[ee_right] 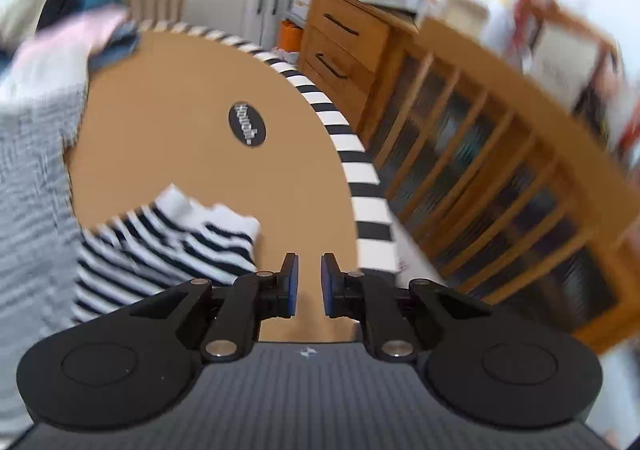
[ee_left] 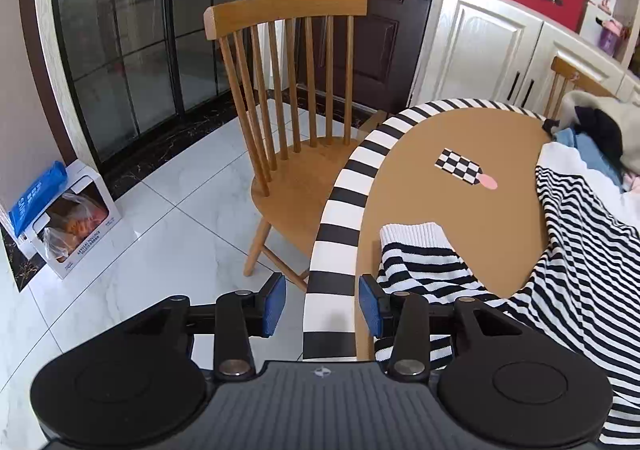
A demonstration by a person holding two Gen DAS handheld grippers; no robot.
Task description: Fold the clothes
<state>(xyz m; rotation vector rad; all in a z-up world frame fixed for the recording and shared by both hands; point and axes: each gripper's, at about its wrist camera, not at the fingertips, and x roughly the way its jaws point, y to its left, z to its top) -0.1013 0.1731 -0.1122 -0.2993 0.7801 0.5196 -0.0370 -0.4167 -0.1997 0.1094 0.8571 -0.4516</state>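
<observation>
Blue-padded and black-armed, the left claw (ee_left: pixel 322 304) stands partly open with nothing in its grip, straddling the black-and-white striped rim of the round tan worktop (ee_left: pixel 448 210). Just at two o'clock from it lies the white ribbed cuff of the navy-and-white striped knit sweater (ee_left: pixel 580 250), whose body spreads toward three o'clock. Beyond, at eleven o'clock, a spindle-backed wooden chair (ee_left: pixel 288 130) stands on pale floor tiles.

On the other side, the right claw (ee_right: pixel 309 284) holds its pads a narrow gap apart (nothing between them) above bare worktop. The sweater's other cuff lies at ten o'clock, just beside its left finger. A wooden cabinet (ee_right: pixel 480 154) stands at two o'clock.
</observation>
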